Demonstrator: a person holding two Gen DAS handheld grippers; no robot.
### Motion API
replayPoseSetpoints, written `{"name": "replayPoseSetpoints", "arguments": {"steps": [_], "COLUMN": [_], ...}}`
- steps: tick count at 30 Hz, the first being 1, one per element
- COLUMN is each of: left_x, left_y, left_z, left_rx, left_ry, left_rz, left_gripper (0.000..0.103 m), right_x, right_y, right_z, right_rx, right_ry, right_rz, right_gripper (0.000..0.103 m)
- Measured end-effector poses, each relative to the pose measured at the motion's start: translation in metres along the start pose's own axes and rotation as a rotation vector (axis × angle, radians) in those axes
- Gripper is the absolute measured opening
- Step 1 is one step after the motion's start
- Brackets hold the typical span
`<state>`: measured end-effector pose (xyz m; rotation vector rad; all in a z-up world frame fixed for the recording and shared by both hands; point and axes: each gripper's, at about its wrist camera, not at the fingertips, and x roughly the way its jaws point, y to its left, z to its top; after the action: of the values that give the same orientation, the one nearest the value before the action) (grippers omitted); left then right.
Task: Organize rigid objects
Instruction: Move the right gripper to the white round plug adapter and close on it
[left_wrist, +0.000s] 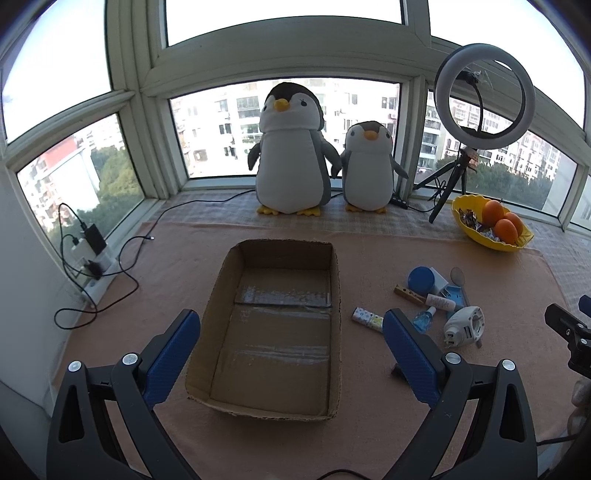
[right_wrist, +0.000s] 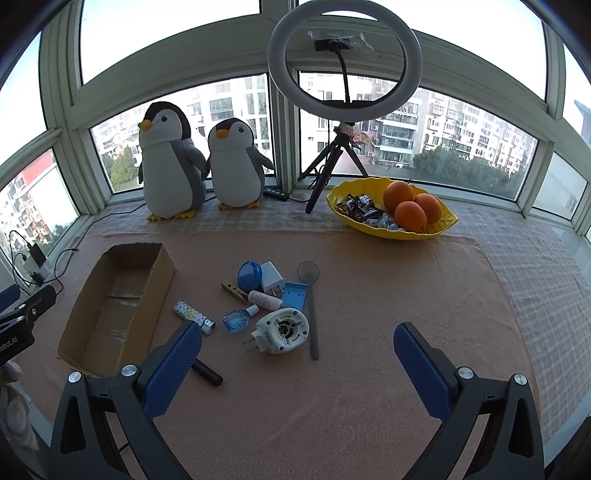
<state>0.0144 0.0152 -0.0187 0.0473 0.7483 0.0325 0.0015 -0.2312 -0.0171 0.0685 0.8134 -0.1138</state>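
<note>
— What does the left wrist camera see?
— The left gripper (left_wrist: 291, 345) spread wide, empty, over the cardboard box (left_wrist: 273, 325) — long axis running toward the penguins (left_wrist: 291, 155).
— And the right wrist camera?
— The right gripper (right_wrist: 297, 356) released; the clutter (right_wrist: 273, 299) just right of the box, a spoon (right_wrist: 312, 306) lying handle-toward-camera, a fruit bowl (right_wrist: 391, 212) beyond.

Brown cardboard box (left_wrist: 280, 410), yellow bowl (right_wrist: 373, 226), blue round case (right_wrist: 249, 274), peach cloth (right_wrist: 369, 369).
</note>
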Motion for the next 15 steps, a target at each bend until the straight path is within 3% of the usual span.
{"name": "replayPoseSetpoints", "arguments": {"steps": [15], "left_x": [0.055], "left_y": [0.071], "left_z": [-0.019], "left_rx": [-0.083], "left_ry": [0.1], "left_rz": [0.182], "left_gripper": [0.099], "right_x": [0.019], "right_y": [-0.013], "right_z": [-0.002], "right_rx": [0.011], "right_ry": [0.032], "right_rz": [0.003], "right_gripper": [0.103]}}
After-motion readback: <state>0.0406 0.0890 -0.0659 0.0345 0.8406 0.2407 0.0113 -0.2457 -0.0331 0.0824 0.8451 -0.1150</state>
